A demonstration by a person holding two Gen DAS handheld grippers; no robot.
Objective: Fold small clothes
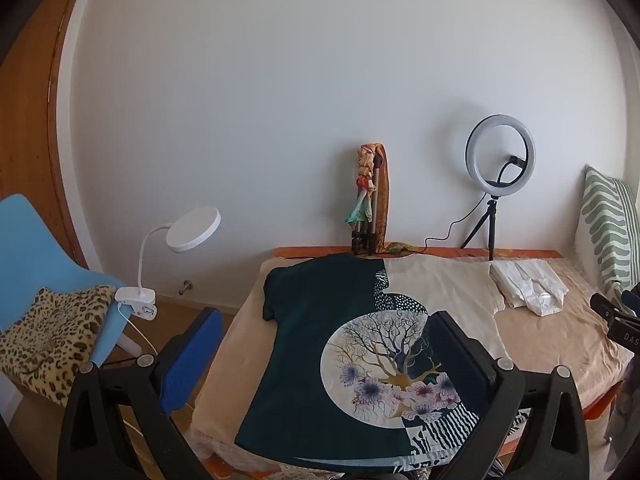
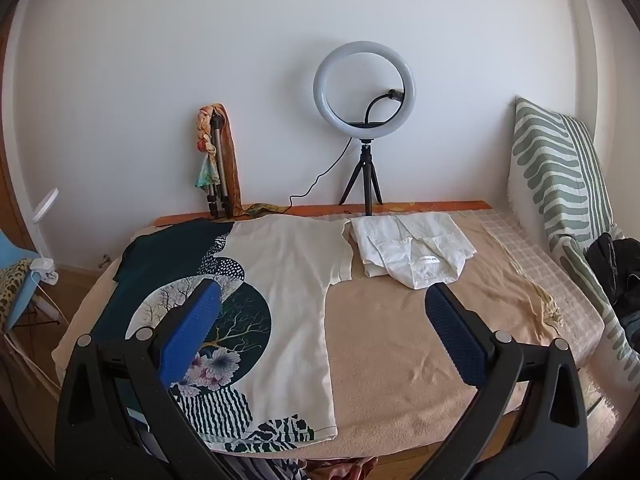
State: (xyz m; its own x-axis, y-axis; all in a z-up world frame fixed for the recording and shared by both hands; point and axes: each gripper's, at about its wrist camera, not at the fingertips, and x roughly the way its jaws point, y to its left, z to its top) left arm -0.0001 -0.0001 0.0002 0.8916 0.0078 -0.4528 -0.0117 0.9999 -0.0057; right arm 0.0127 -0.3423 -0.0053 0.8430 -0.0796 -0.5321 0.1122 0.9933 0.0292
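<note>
A T-shirt, half dark teal point(image 1: 320, 320) and half cream point(image 2: 288, 280) with a round tree-and-flower print, lies spread flat on the peach-covered bed point(image 2: 400, 340), neck toward the wall. A folded white garment point(image 2: 412, 248) lies beyond its right sleeve; it also shows in the left wrist view point(image 1: 528, 286). My left gripper point(image 1: 326, 332) is open, hovering above the shirt's near hem, holding nothing. My right gripper point(image 2: 324, 304) is open and empty, above the shirt's right side and the bare bedcover.
A ring light on a tripod point(image 2: 365, 120) and a folded tripod with a scarf point(image 2: 218, 160) stand at the wall. A striped cushion point(image 2: 560, 184) and dark clothes point(image 2: 616, 272) lie right. A blue chair point(image 1: 44, 264) and clip lamp point(image 1: 160, 260) stand left.
</note>
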